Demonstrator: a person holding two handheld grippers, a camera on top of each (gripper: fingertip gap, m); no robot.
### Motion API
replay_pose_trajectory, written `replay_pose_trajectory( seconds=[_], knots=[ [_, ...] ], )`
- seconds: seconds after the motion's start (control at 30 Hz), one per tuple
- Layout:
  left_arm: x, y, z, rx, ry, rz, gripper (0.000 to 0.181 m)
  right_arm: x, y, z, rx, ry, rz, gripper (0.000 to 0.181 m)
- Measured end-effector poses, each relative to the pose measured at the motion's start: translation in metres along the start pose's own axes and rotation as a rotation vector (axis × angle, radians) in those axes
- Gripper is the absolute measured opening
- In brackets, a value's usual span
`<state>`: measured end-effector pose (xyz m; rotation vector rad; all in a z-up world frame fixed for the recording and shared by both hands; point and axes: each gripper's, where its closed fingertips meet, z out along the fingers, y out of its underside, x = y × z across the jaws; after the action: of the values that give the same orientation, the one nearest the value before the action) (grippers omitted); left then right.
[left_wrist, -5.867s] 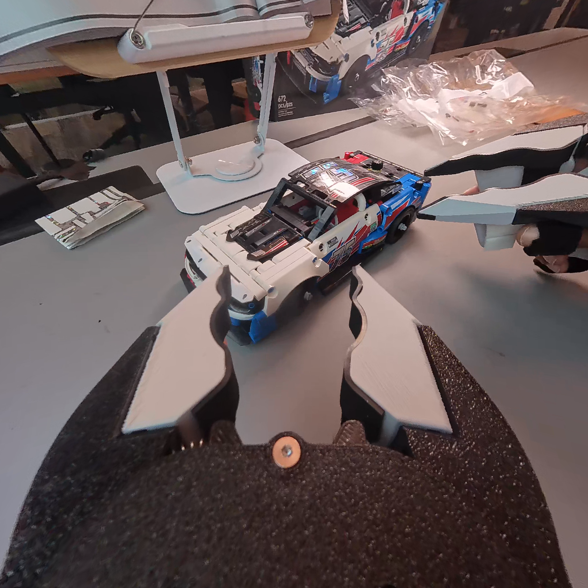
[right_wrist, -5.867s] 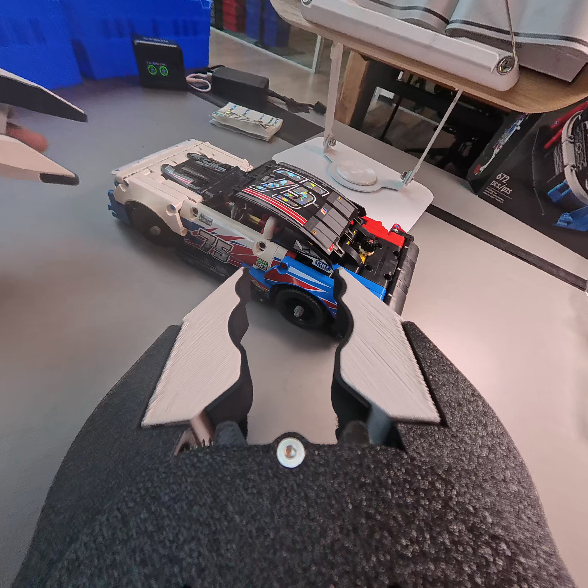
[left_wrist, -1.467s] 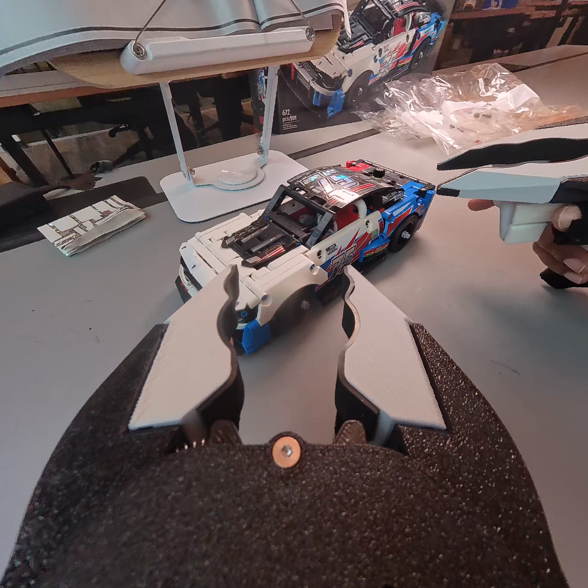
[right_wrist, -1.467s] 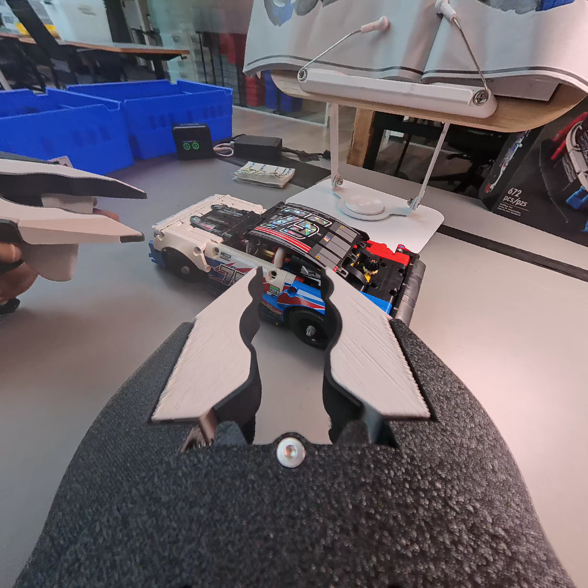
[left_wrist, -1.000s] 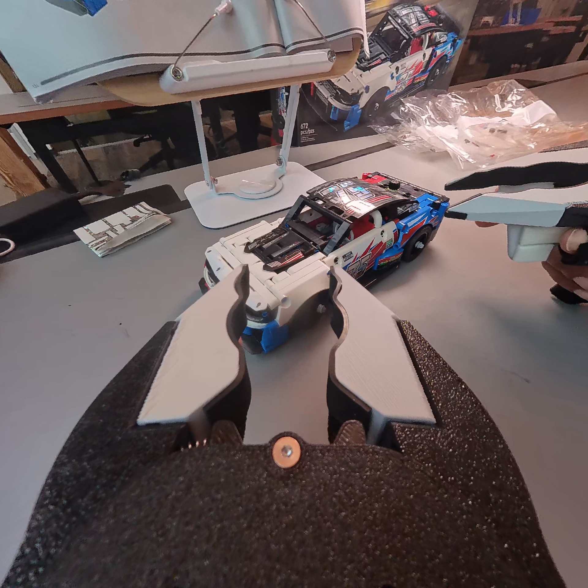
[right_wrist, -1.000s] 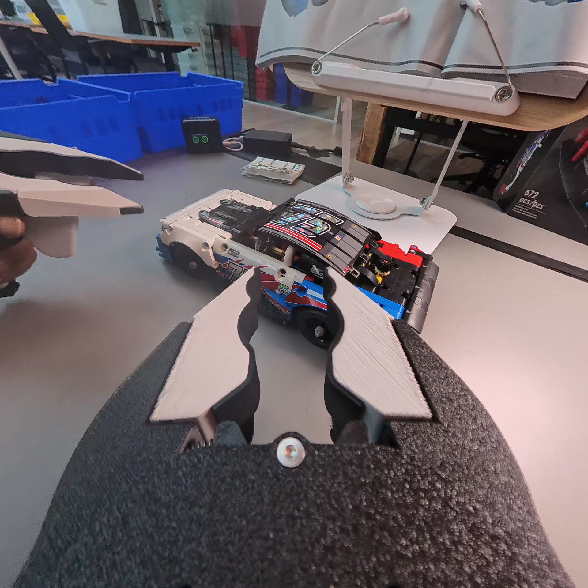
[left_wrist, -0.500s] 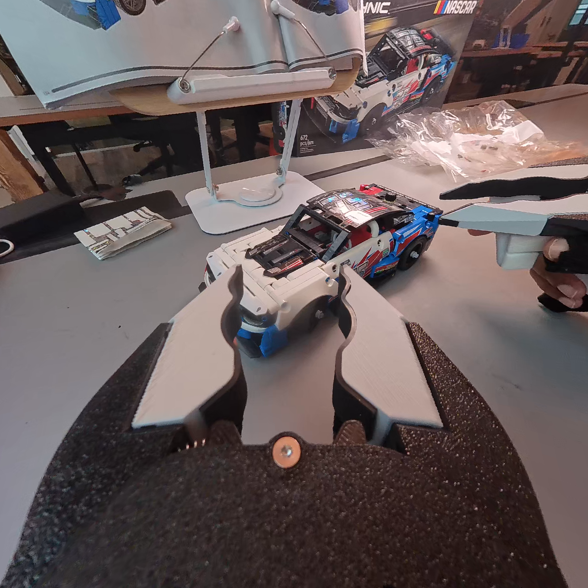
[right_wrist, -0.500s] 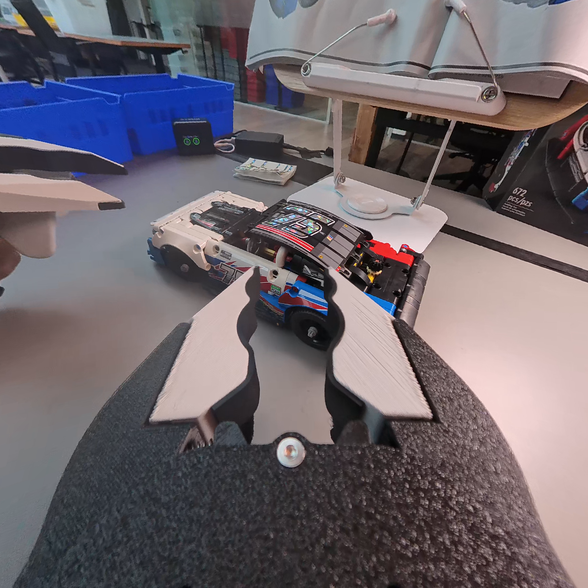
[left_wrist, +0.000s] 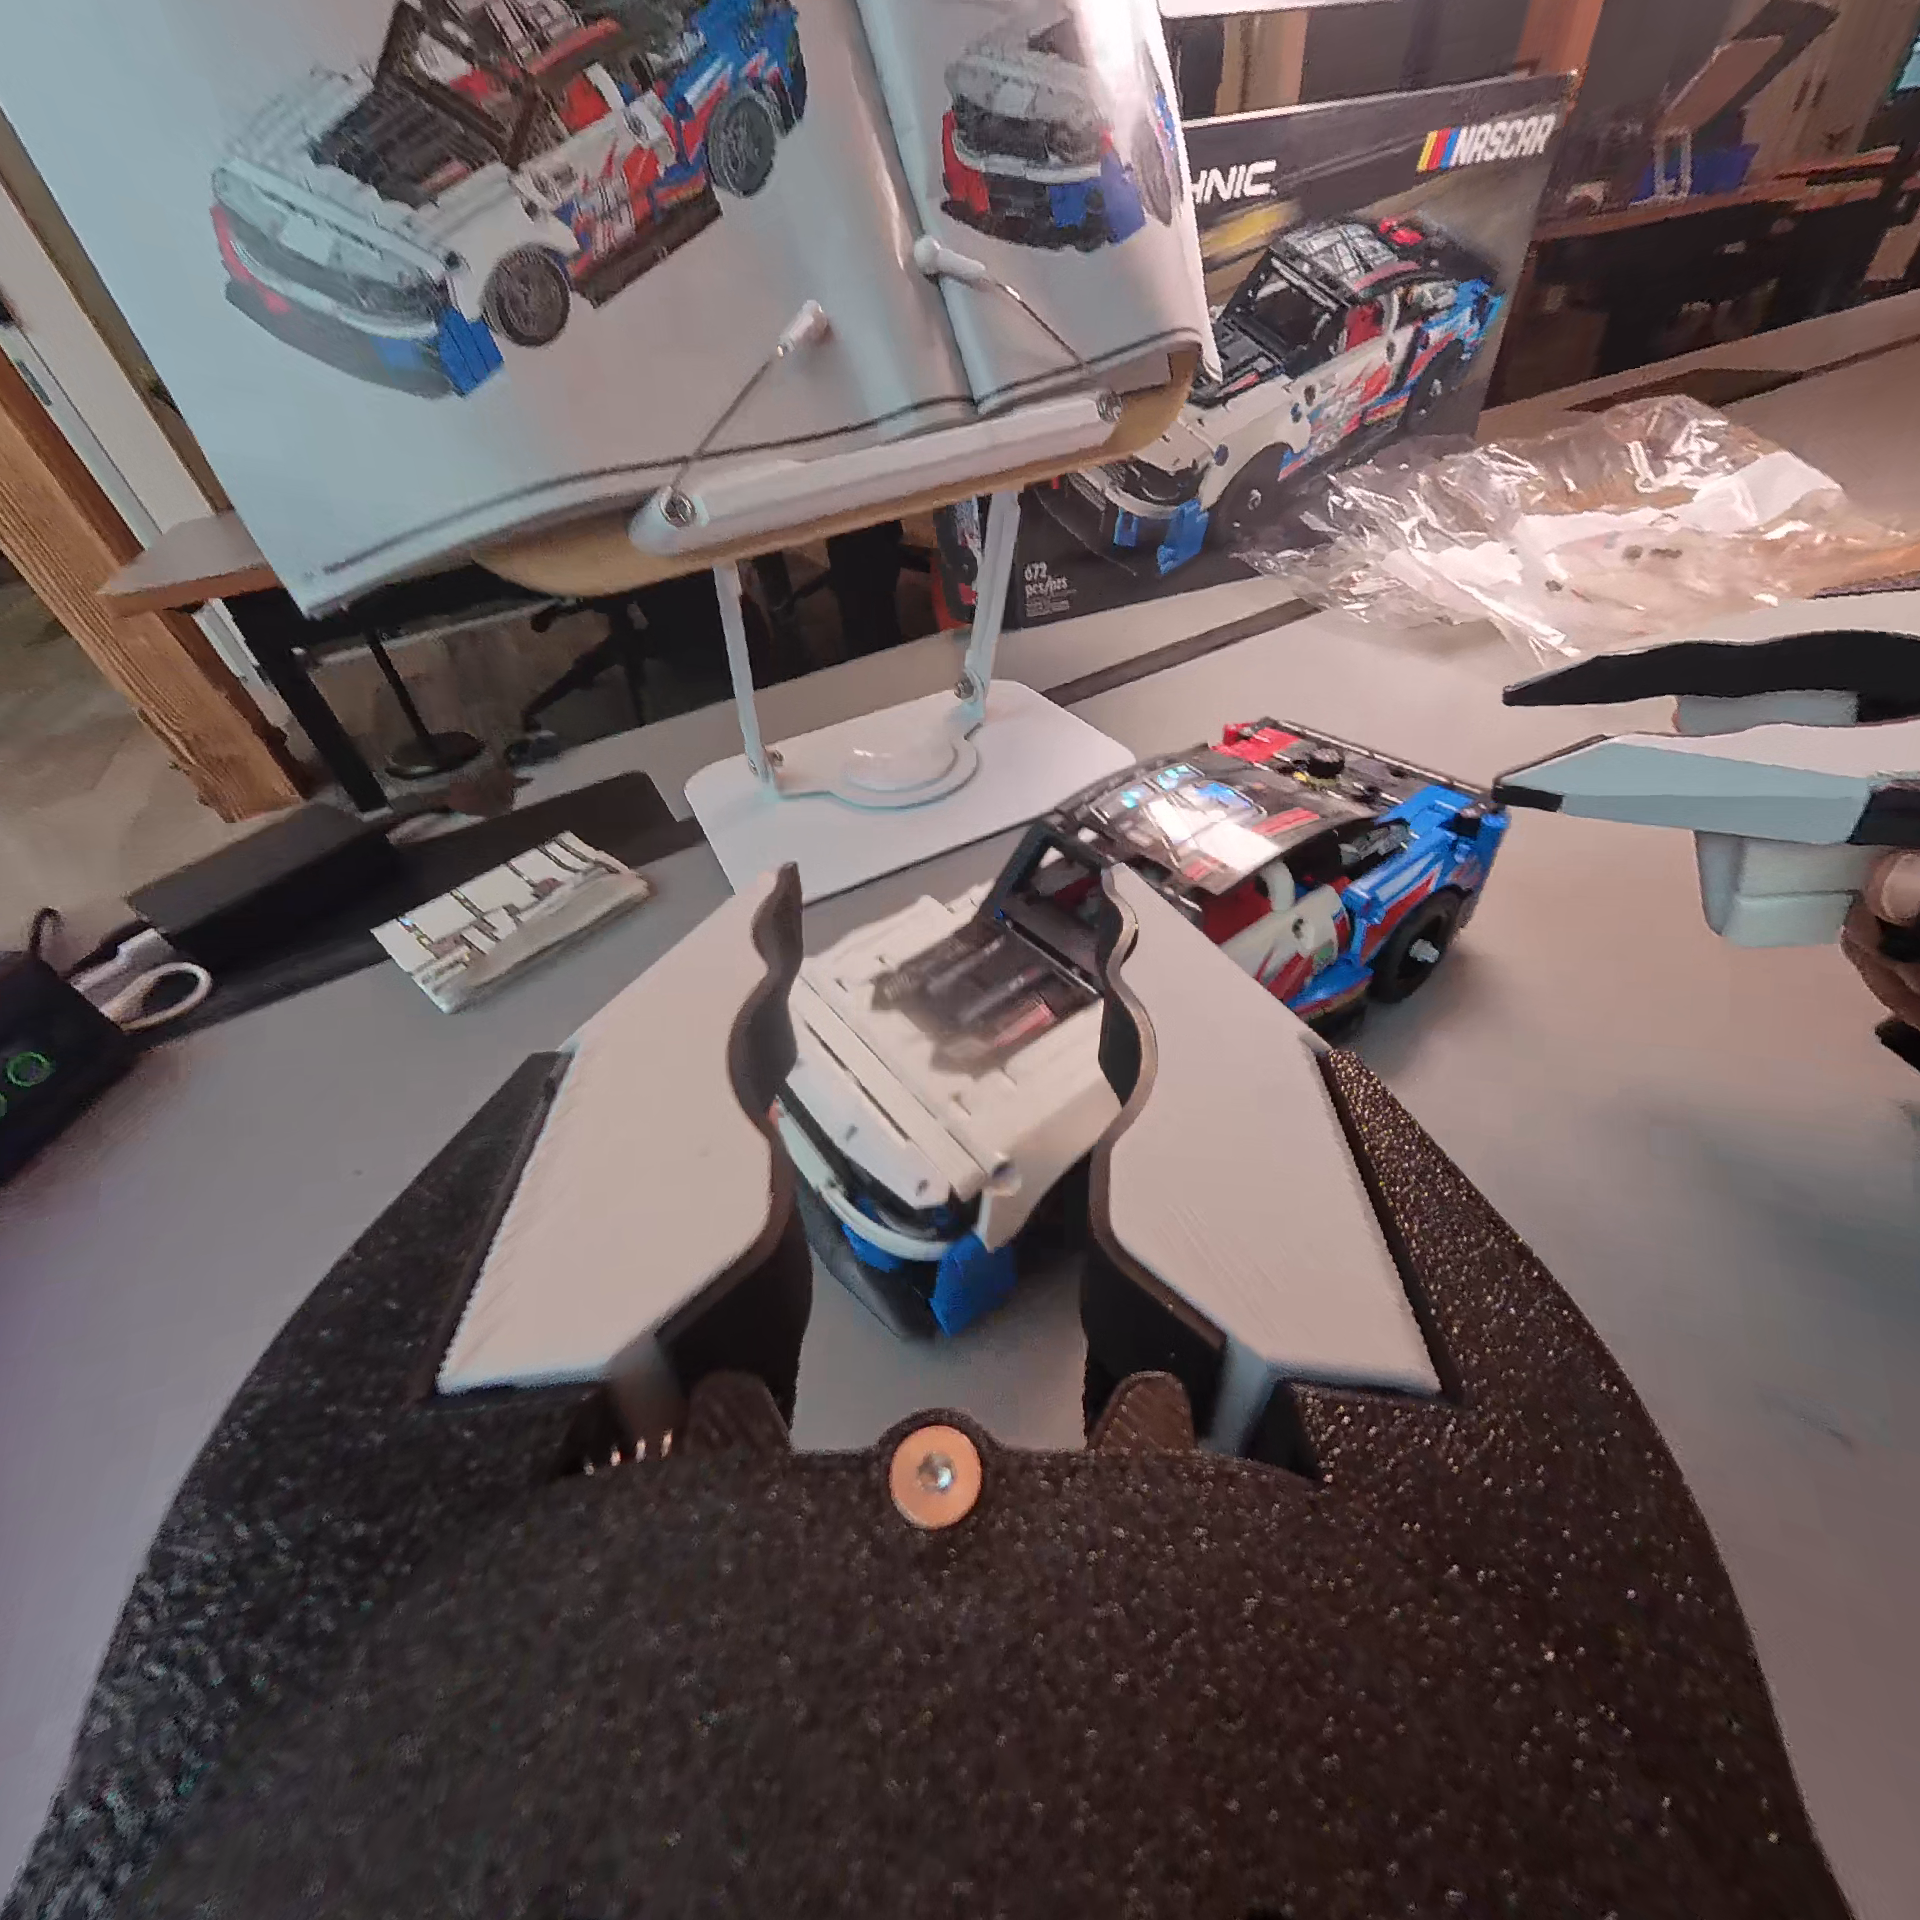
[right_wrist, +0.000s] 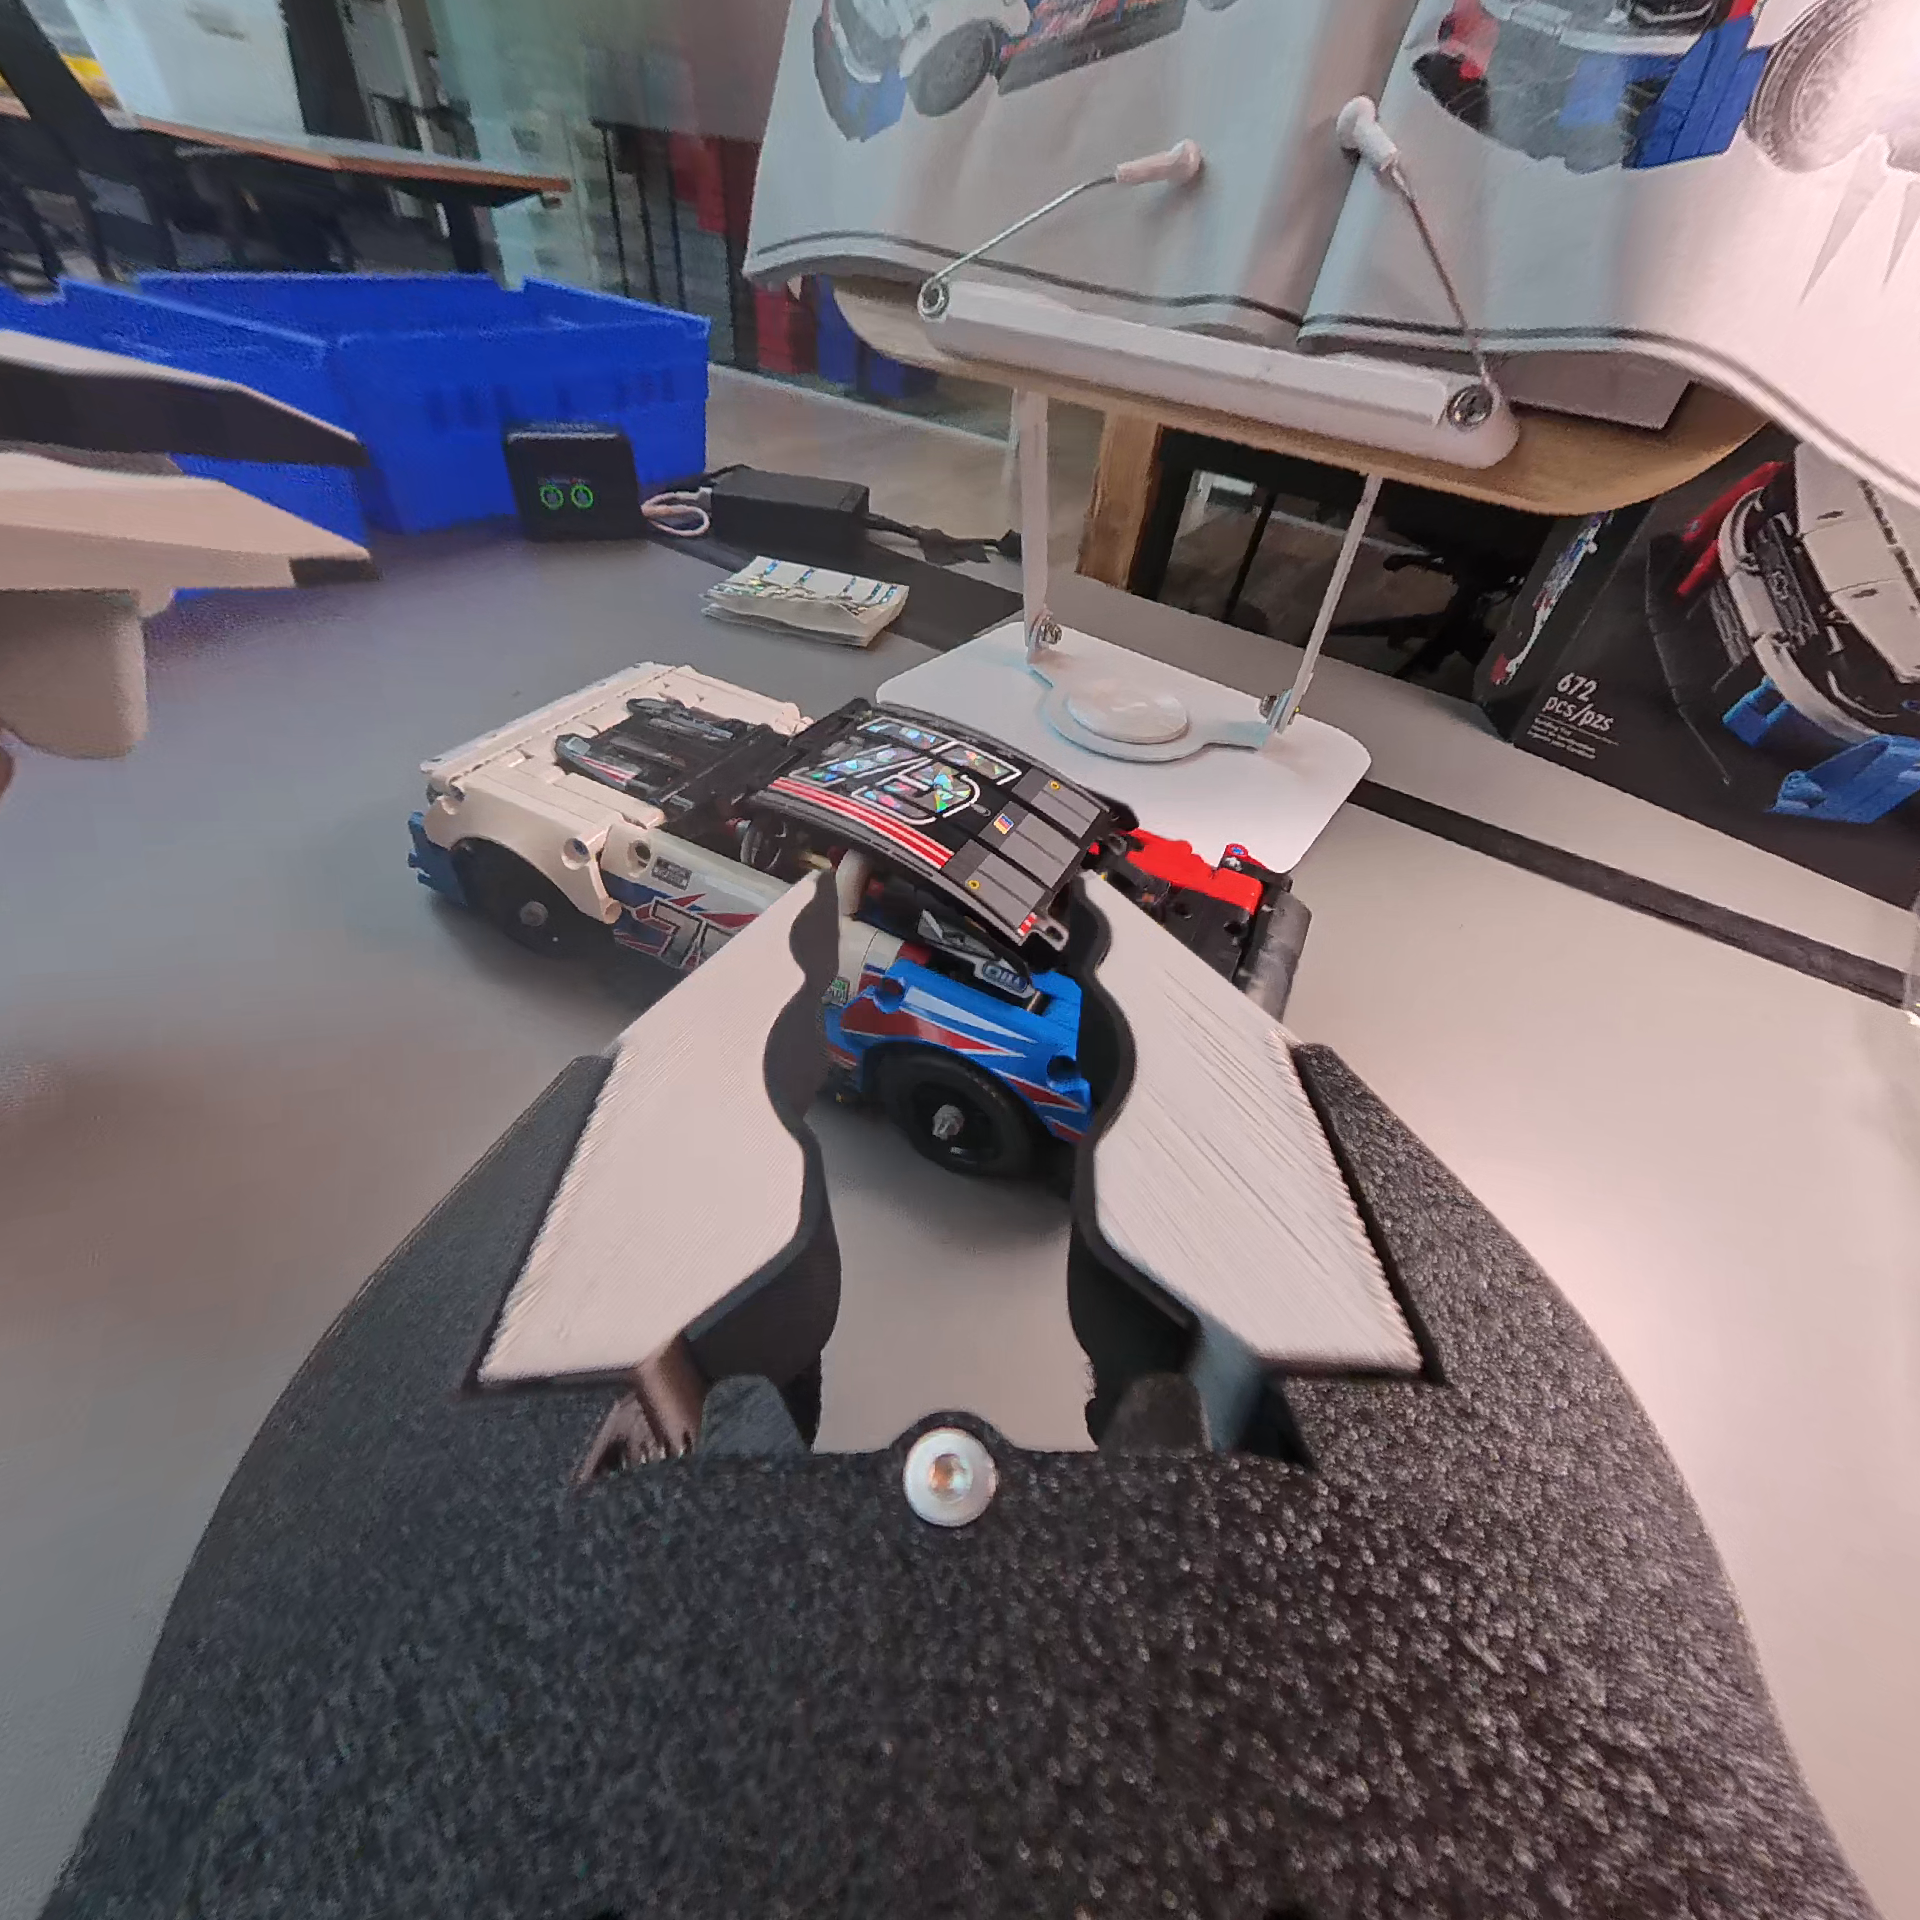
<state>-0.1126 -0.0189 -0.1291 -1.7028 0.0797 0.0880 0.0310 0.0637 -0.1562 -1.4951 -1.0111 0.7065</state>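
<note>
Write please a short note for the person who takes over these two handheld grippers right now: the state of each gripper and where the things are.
Left gripper: open, holding nothing. Its fingers stand either side of the white front end of the white, blue and red brick-built race car; contact is unclear.
Right gripper: open, empty, facing the car's blue rear side by the rear wheel.
Car: on its wheels on the grey table.
Behind it: white metal book stand holding an open instruction booklet; crumpled clear plastic bags lie to the right.
</note>
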Motion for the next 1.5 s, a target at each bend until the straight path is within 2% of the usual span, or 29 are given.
replay_pose_trajectory(
  seconds=[0.2,0.37,0.5,0.6,0.7,0.83,0.9,1.07,1.2,1.5],
  knots=[
    [-0.030,-0.061,0.025,0.103,-0.077,0.078,0.053,0.019,-0.043,0.007,0.077,0.047,-0.038,0.042],
    [-0.060,-0.115,0.043,0.196,-0.140,0.056,0.051,0.032,-0.110,0.021,0.196,0.062,-0.065,0.039],
    [-0.097,-0.162,0.060,0.261,-0.195,0.026,0.034,0.025,-0.172,0.034,0.311,0.038,-0.067,0.033],
    [-0.139,-0.185,0.084,0.250,-0.257,0.036,0.015,0.013,-0.194,0.037,0.362,0.002,-0.047,0.028],
    [-0.177,-0.194,0.114,0.217,-0.263,0.031,0.004,-0.003,-0.189,0.035,0.354,-0.032,-0.067,0.027],
    [-0.220,-0.193,0.148,0.167,-0.305,0.012,0.000,-0.016,-0.160,0.025,0.290,-0.040,-0.146,0.022],
    [-0.230,-0.191,0.160,0.163,-0.308,0.011,0.000,-0.016,-0.142,0.015,0.258,-0.035,-0.164,0.021],
    [-0.240,-0.187,0.176,0.163,-0.317,0.020,0.000,-0.001,-0.100,-0.009,0.189,-0.014,-0.117,0.021],
    [-0.242,-0.188,0.182,0.164,-0.323,0.017,0.000,0.015,-0.077,-0.017,0.154,0.010,-0.055,0.021],
    [-0.238,-0.193,0.186,0.163,-0.335,0.058,0.000,0.015,-0.059,-0.020,0.121,0.001,-0.027,0.020]
  ],
)
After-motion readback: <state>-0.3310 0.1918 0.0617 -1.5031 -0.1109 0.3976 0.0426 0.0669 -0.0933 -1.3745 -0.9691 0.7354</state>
